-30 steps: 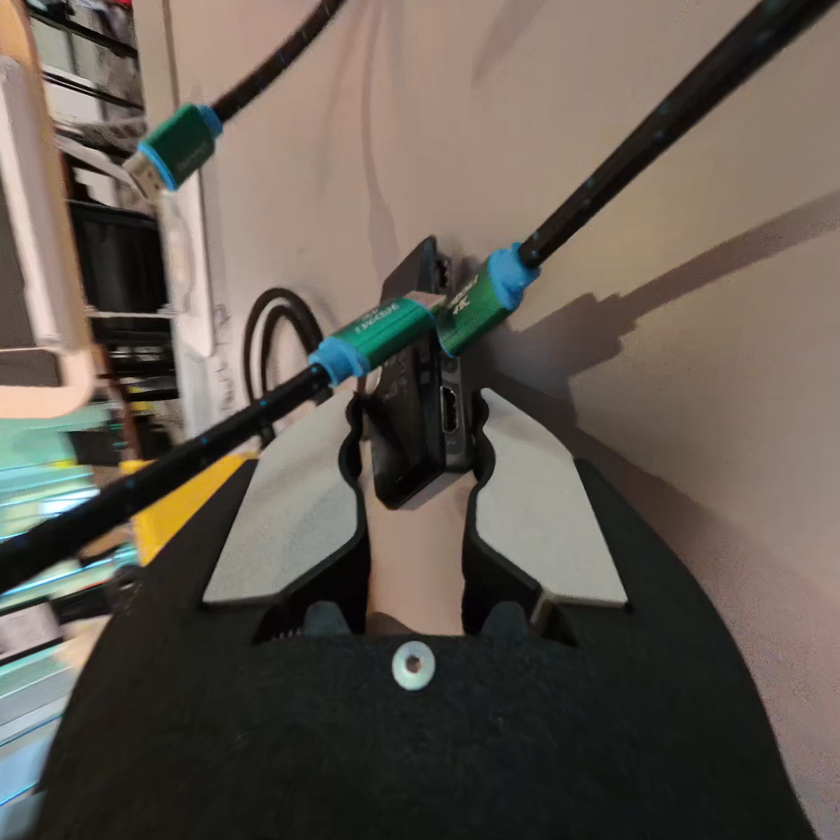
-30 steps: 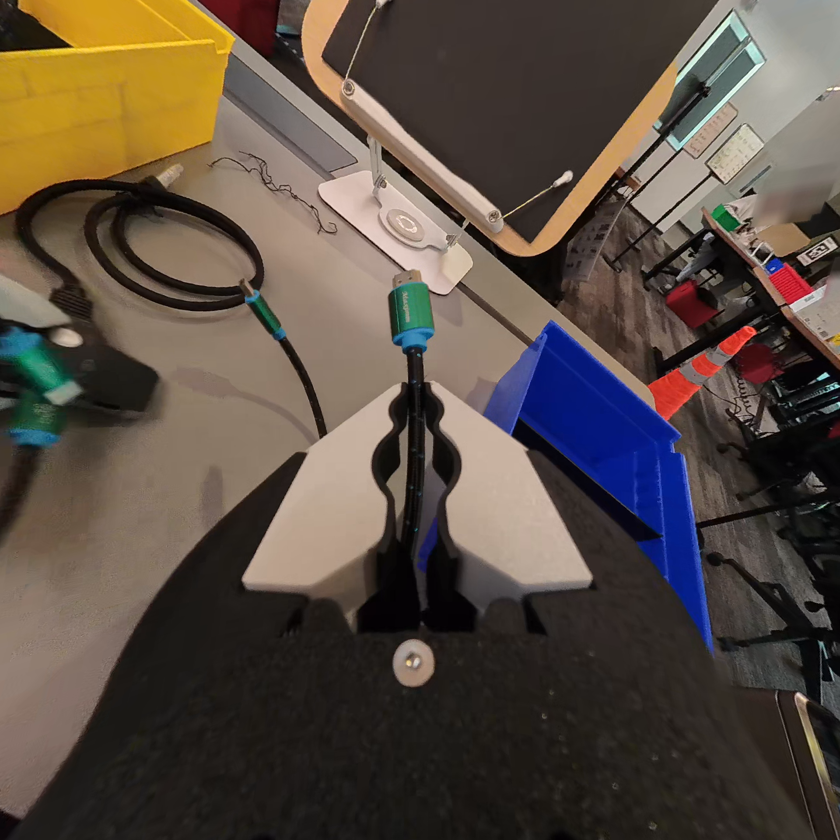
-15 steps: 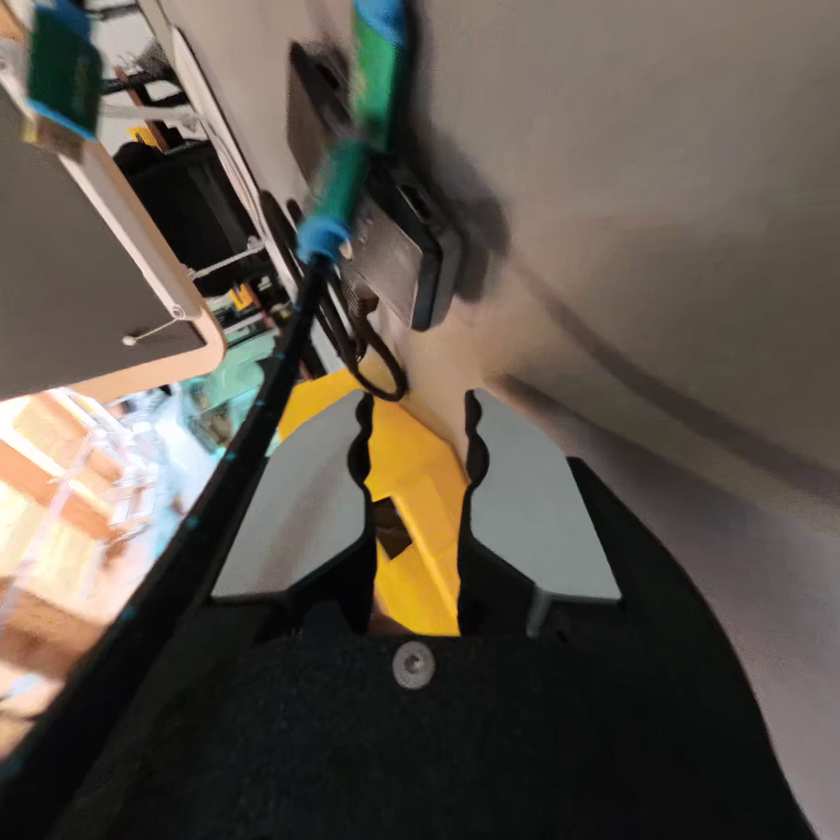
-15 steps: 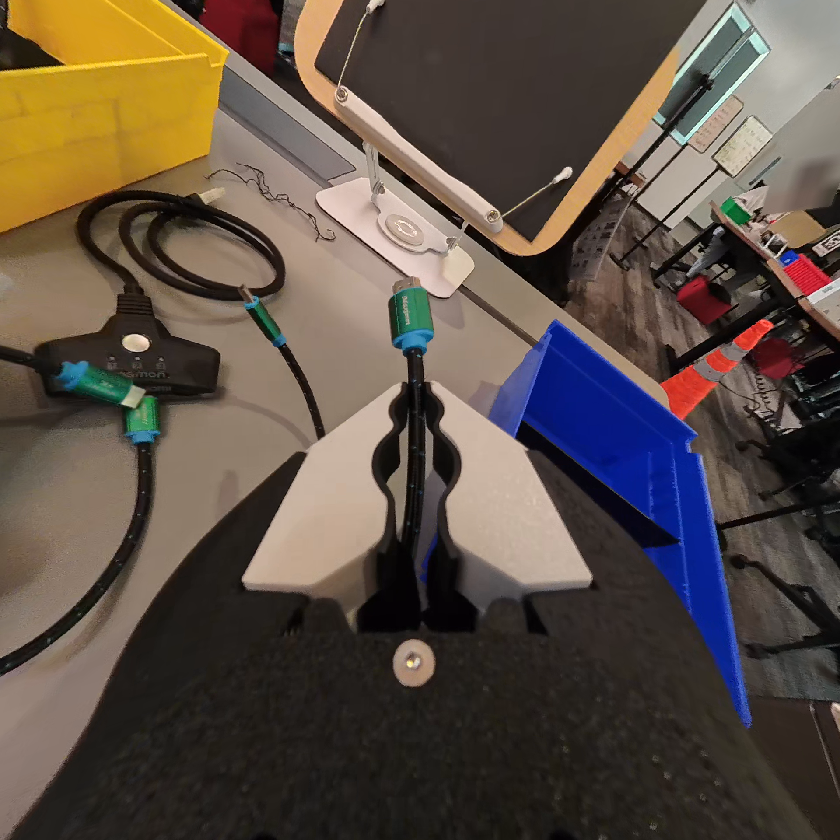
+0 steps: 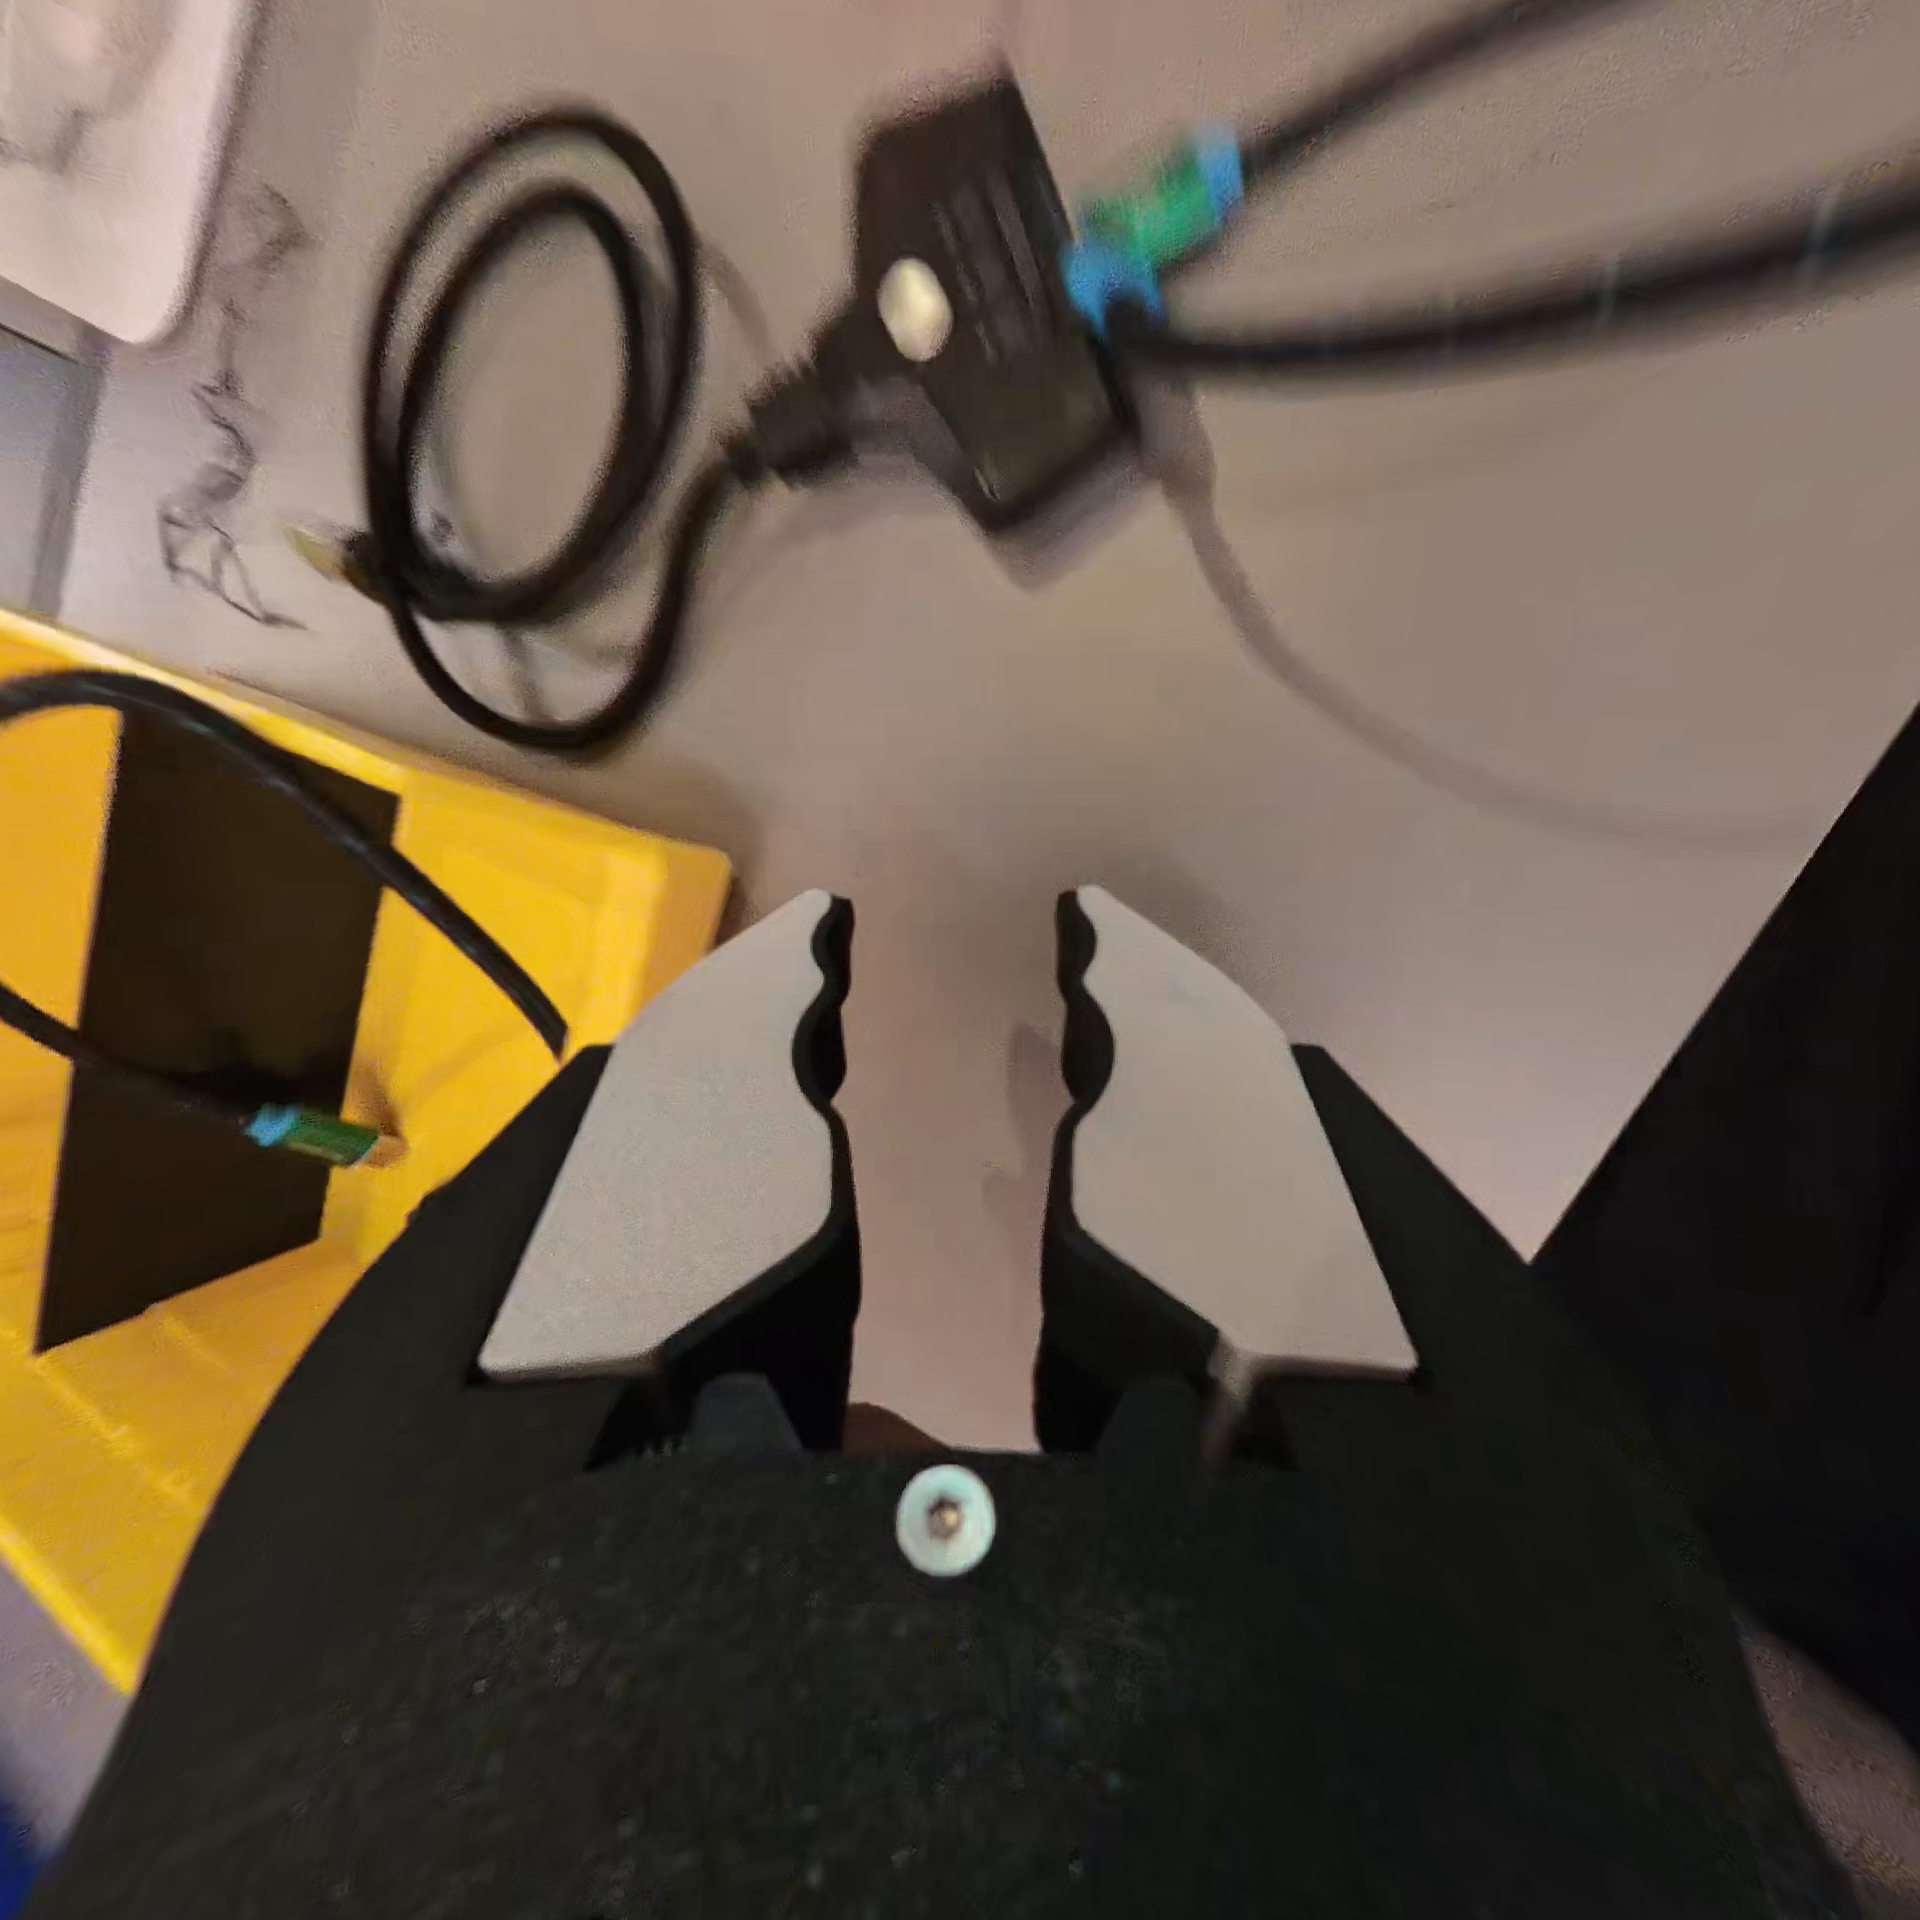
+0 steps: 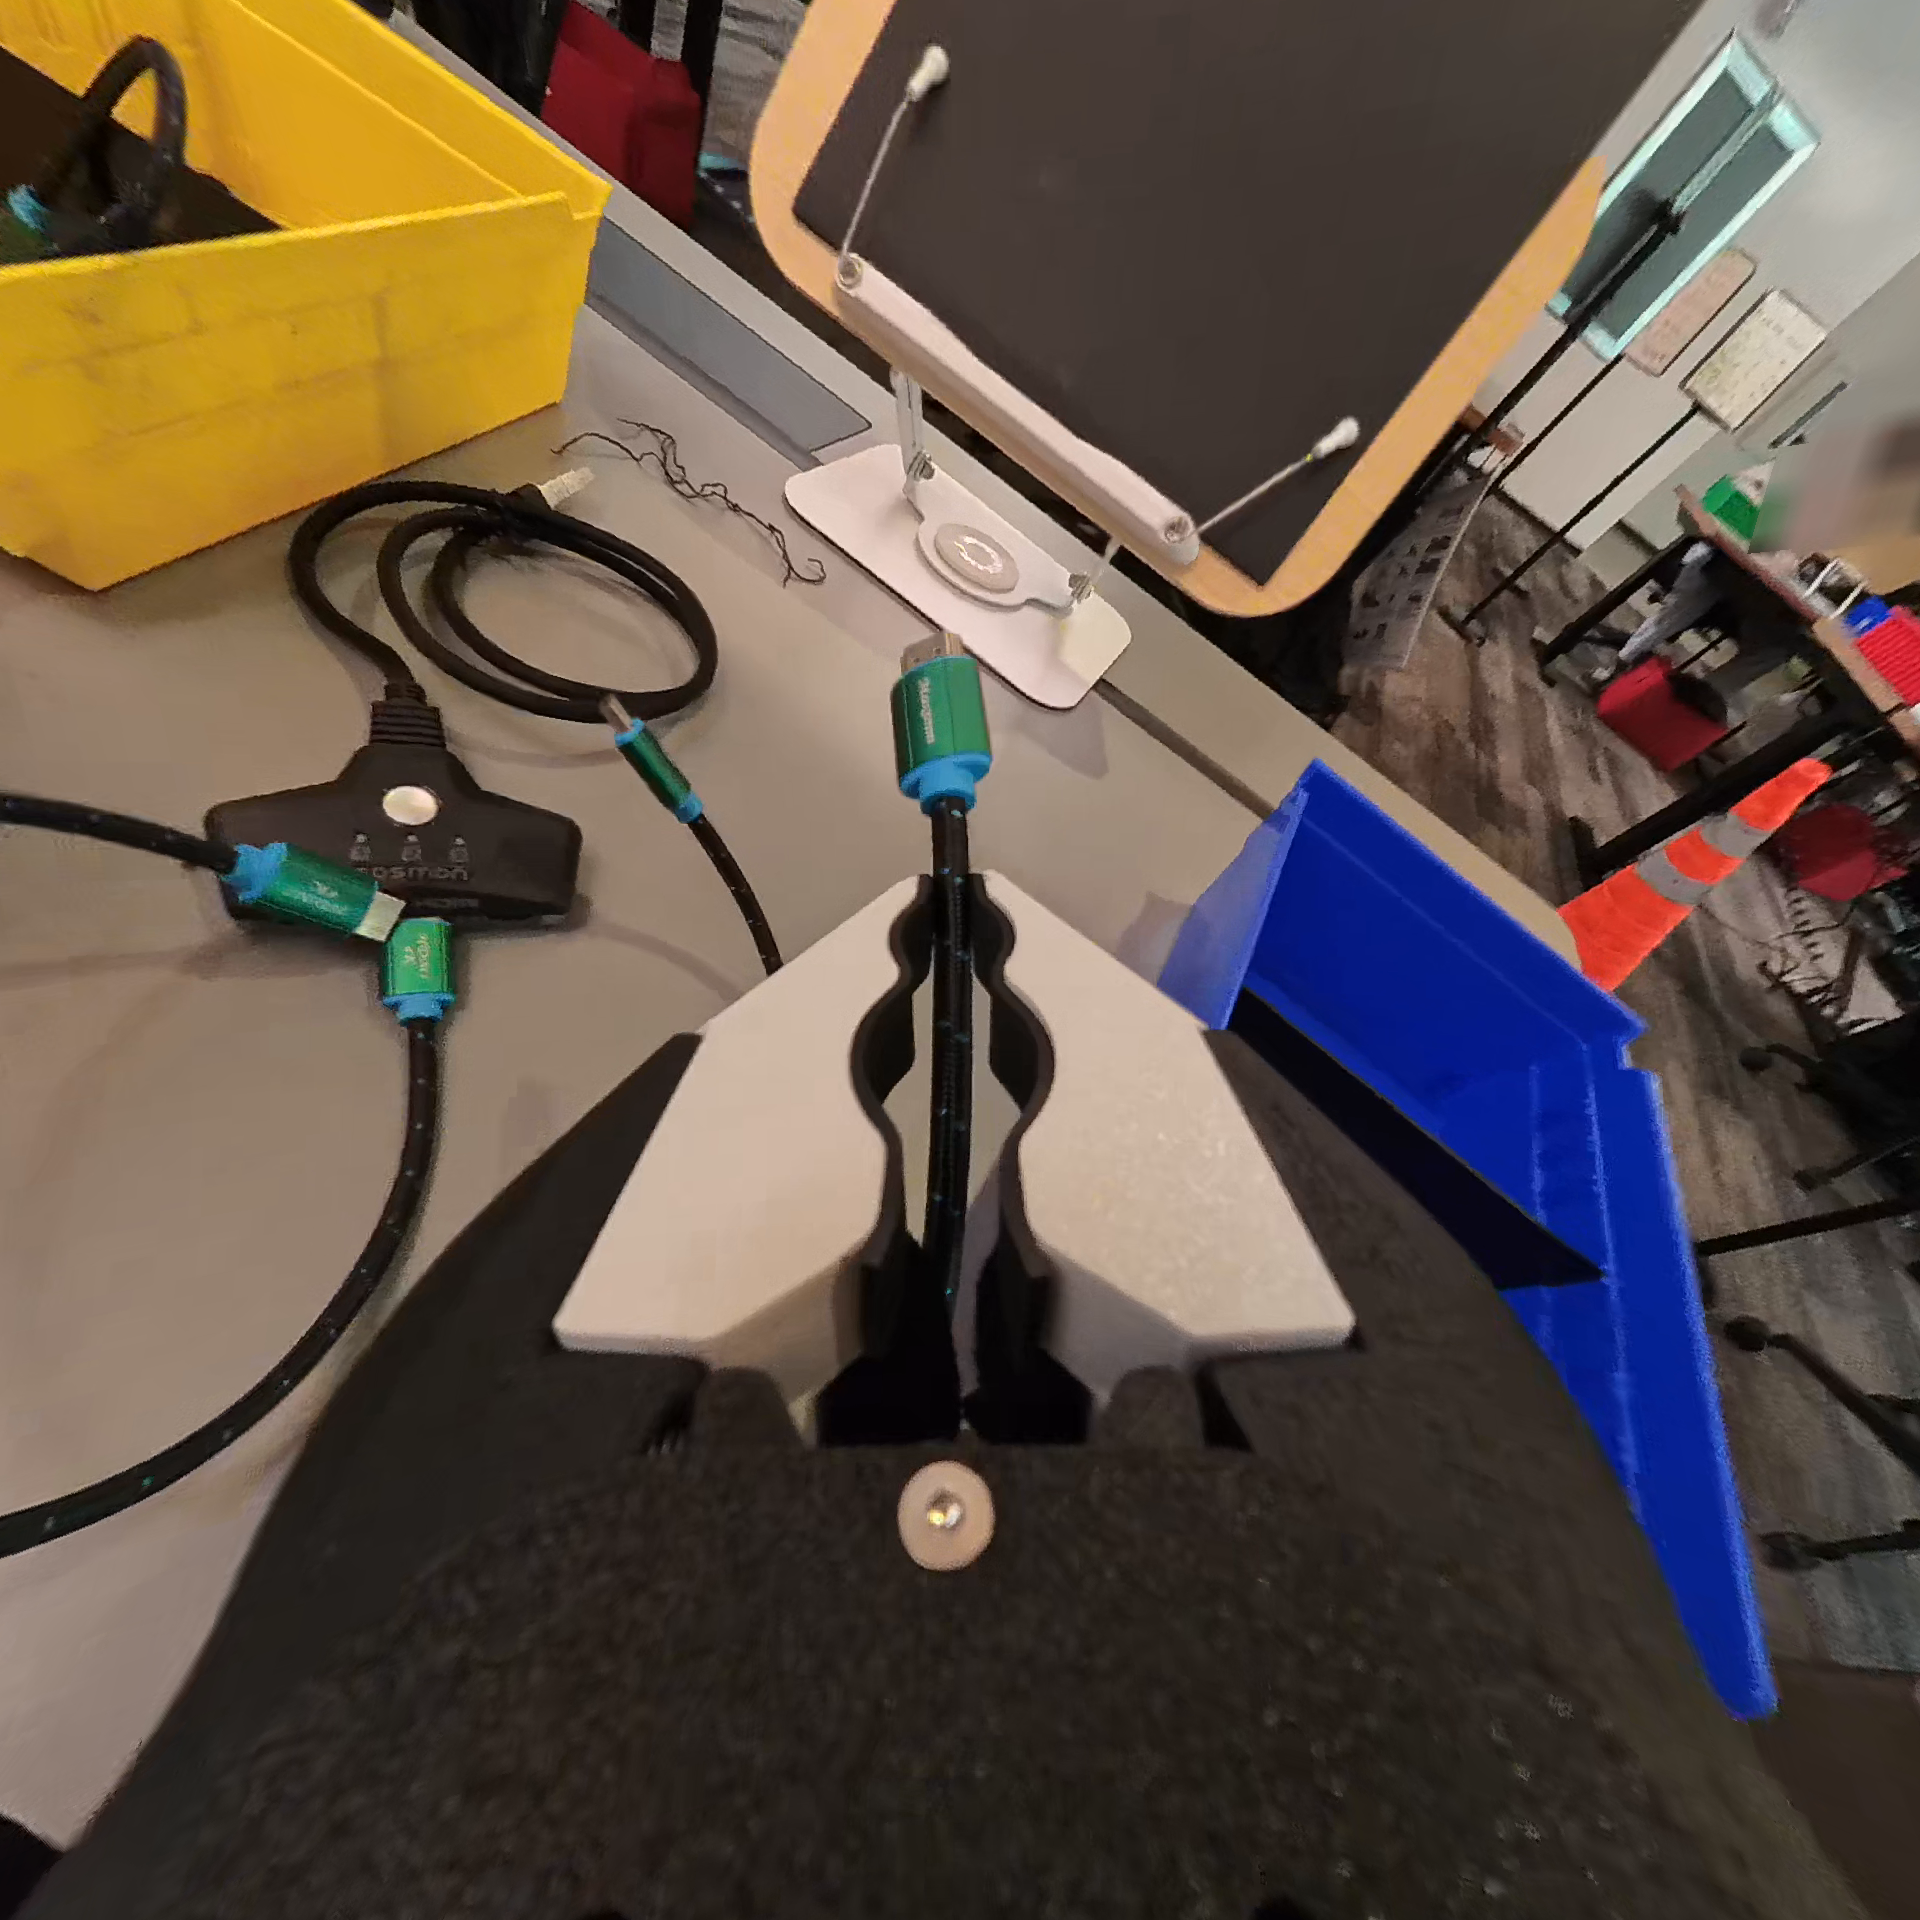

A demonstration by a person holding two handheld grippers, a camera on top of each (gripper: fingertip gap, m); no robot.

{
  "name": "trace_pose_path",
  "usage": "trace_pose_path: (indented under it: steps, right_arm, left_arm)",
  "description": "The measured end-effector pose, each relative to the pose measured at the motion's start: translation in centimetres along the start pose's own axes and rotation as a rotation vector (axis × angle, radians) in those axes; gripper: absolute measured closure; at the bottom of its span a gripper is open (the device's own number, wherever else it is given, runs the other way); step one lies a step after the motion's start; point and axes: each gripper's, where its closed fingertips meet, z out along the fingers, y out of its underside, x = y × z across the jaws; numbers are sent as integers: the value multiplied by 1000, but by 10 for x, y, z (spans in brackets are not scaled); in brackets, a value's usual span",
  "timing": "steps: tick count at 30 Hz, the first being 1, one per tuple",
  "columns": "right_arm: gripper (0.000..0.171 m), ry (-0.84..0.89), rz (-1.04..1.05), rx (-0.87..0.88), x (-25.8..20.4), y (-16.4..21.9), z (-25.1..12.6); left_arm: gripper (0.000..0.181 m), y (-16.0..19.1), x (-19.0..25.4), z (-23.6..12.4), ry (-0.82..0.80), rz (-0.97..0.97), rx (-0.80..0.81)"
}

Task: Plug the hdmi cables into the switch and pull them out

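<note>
The black HDMI switch (image 6: 405, 852) lies flat on the grey table (image 6: 156, 1091); it shows blurred in the left wrist view (image 5: 977, 301). One green plug (image 6: 418, 961) meets its near edge and looks plugged in. A second green plug (image 6: 312, 894) lies loose across its top, metal tip bare. A third plug (image 6: 655, 774) lies beside the switch's coiled lead (image 6: 499, 603). My right gripper (image 6: 951, 883) is shut on a braided HDMI cable (image 6: 948, 1039), its green plug (image 6: 935, 717) sticking out past the fingertips. My left gripper (image 5: 954, 904) is open and empty, short of the switch.
A yellow bin (image 6: 260, 312) at the left holds another cable with a green plug (image 5: 312, 1136). A blue bin (image 6: 1455, 1091) stands at the table's right edge. A dark board on a white stand base (image 6: 956, 561) sits at the back. A dark shape (image 5: 1766, 1143) fills the left wrist view's right edge. There is about 30 centimeters between the tips of the two grippers. The black HDMI switch (image 6: 405, 852) sits 15 centimeters or so from the ends of my left fingers. My left wrist view (image 5: 1002, 258) looks at it from another angle.
My left gripper held the switch between its fingers a second ago; it has let go, drawn back and turned. The switch now lies on the table. The right gripper still holds its cable.
</note>
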Motion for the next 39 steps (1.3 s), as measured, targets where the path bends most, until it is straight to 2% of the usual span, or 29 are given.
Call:
trace_pose_path:
  steps: [2, 5, 7, 10, 13, 16, 18, 22, 28, 32, 35, 37, 39]
  right_arm:
    - [166, 23, -67, -8, -6, -2, 0]
    - [166, 24, -130, -2, -21, -6, 2]
    - [166, 26, -167, 6, -30, -9, 2]
    - [166, 43, -245, 28, -41, -13, 1]
    - [166, 88, -321, 56, -46, -15, -2]
    - [166, 146, -418, 72, -50, -15, -5]
    - [166, 221, -528, 66, -51, -12, -5]
    - [166, 290, -669, 64, -62, -7, -2]
    - [164, 285, -723, 86, -79, -7, 2]
    - [156, 150, -554, 141, -89, -8, 2]
    - [143, -41, -286, 193, -102, -13, -7]
    - [143, -236, -34, 262, -116, -25, -21]
    - [143, -526, 307, 303, -136, -36, -36]
  left_arm:
    - [146, -46, -10, -13, 30, -142, 174]
    - [144, -123, 0, -32, 231, -366, 421]
    - [141, -163, 6, -34, 379, -512, 491]
    - [134, -200, 8, -17, 541, -661, 489]
    - [134, -218, 7, 2, 673, -801, 482]
    - [147, -225, 8, 7, 808, -901, 524]
    - [154, -222, 8, 15, 822, -942, 521]
    - [155, -219, 7, 21, 866, -1012, 544]
    - [157, -210, 5, 22, 887, -1005, 584]
    - [159, -208, 3, 15, 861, -928, 639]
    - [160, -207, -3, 11, 823, -876, 708]
    - [160, -207, -10, 3, 810, -847, 781]
    - [160, -208, -15, -5, 795, -825, 841]
